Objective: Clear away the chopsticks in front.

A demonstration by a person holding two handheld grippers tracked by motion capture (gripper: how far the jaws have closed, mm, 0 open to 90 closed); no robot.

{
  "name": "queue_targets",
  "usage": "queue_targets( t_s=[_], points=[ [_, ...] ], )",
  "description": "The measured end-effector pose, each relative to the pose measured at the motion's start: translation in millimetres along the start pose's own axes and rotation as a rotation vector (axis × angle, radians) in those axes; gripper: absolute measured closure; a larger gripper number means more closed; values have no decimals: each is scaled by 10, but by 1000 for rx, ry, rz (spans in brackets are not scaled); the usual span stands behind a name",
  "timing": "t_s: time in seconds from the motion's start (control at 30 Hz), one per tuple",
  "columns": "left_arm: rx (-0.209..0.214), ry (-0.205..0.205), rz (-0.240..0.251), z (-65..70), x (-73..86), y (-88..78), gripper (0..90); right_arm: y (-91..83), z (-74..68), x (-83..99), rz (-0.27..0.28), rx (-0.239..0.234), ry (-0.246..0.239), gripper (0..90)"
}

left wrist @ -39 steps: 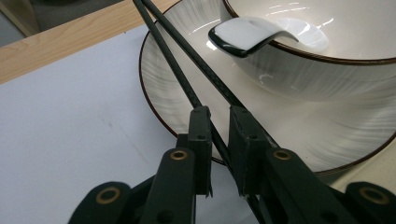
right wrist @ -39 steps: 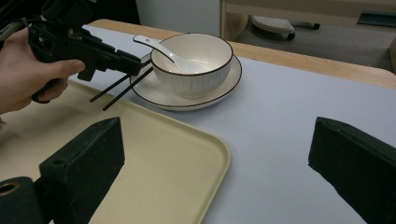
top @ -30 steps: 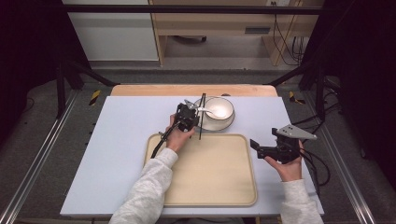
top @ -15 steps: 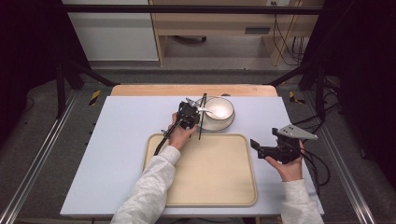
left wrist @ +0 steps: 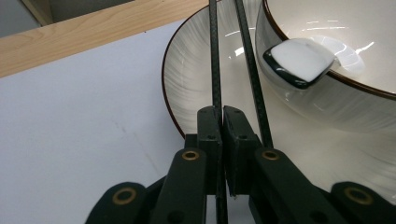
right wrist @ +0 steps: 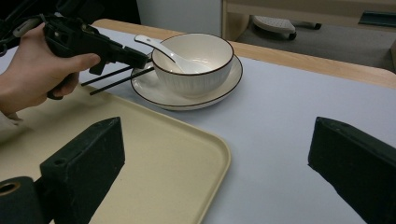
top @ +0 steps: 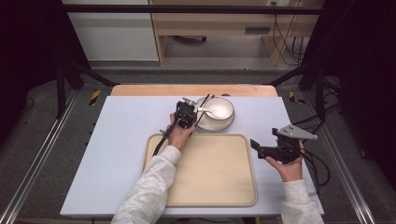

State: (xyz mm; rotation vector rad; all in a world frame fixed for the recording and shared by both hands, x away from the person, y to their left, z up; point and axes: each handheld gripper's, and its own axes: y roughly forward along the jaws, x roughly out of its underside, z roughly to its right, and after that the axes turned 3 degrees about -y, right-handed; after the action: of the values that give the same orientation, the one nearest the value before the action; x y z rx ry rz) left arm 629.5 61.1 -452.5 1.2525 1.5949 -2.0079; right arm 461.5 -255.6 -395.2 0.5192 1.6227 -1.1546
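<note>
My left gripper (top: pixel 196 112) sits at the left rim of a white plate (top: pixel 211 127) holding a white bowl (top: pixel 223 114) with a spoon (top: pixel 208 111) in it. Two black chopsticks (top: pixel 205 101) lie across the plate's left side. In the left gripper view the jaws (left wrist: pixel 222 112) have just been closing and now pinch the left chopstick (left wrist: pixel 214 56); the other chopstick (left wrist: pixel 247 56) runs just outside the right jaw. My right gripper (top: pixel 256 145) hovers open near the right edge of the beige tray (top: pixel 210 186), with nothing between its fingers (right wrist: pixel 215 135).
The beige tray (right wrist: pixel 177 154) lies in front of the plate (right wrist: pixel 154 93) on the pale blue table top (top: pixel 121 140). A wooden strip (top: pixel 187 89) runs along the table's far edge. Cables trail off the right side.
</note>
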Motion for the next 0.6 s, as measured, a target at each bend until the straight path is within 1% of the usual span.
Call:
queue_targets(
  t_s=[0.13,0.27,0.43,0.5,0.6],
  points=[
    [-1,-5,11,-43,18,-85,860,-1,-2,1,-3,1,-3,41],
    [-2,-9,27,-99,61,-211,860,-1,-4,2,-2,2,-4,41],
    [-5,-16,37,-149,163,-394,860,-10,-1,2,-1,7,-7,41],
    [-13,-13,35,-158,207,-472,860,-19,0,-1,2,8,-2,41],
    [-10,-17,47,-167,270,-601,860,-24,2,0,4,12,-3,41]
  ],
)
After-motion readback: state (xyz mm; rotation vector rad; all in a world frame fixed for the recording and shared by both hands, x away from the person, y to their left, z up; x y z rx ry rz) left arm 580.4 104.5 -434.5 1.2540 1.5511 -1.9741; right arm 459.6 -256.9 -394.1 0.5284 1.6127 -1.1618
